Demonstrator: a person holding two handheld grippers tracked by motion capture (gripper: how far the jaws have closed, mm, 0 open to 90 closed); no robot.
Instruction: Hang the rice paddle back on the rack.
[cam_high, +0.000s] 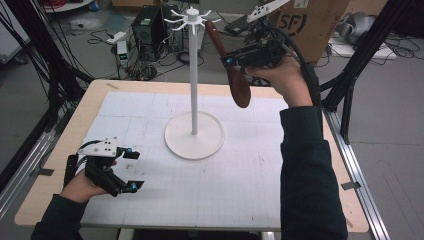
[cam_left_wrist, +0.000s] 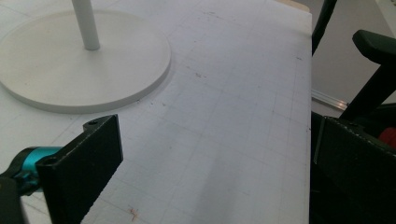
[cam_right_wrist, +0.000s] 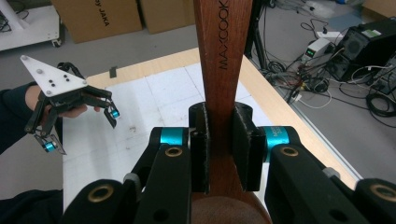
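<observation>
A white rack stands mid-table on a round base (cam_high: 194, 136), its thin pole (cam_high: 194, 75) topped by a ring of hooks (cam_high: 189, 19). My right gripper (cam_high: 231, 62) hangs high to the right of the hooks, shut on the handle of a brown wooden spoon (cam_high: 242, 90). The spoon is tilted, bowl down and handle end up near the hooks. In the right gripper view the pads of the right gripper (cam_right_wrist: 220, 154) clamp the spoon's handle (cam_right_wrist: 223, 56). My left gripper (cam_high: 134, 170) rests low at the table's front left, open and holding nothing. Its jaws stand wide in the left gripper view (cam_left_wrist: 215, 177), facing the base (cam_left_wrist: 70, 70).
A white gridded mat (cam_high: 240, 190) covers the wooden table. Behind the table the floor holds a computer case (cam_high: 149, 25), cables and a cardboard box (cam_high: 310, 20). Black frame legs (cam_high: 350, 85) stand beside the right edge.
</observation>
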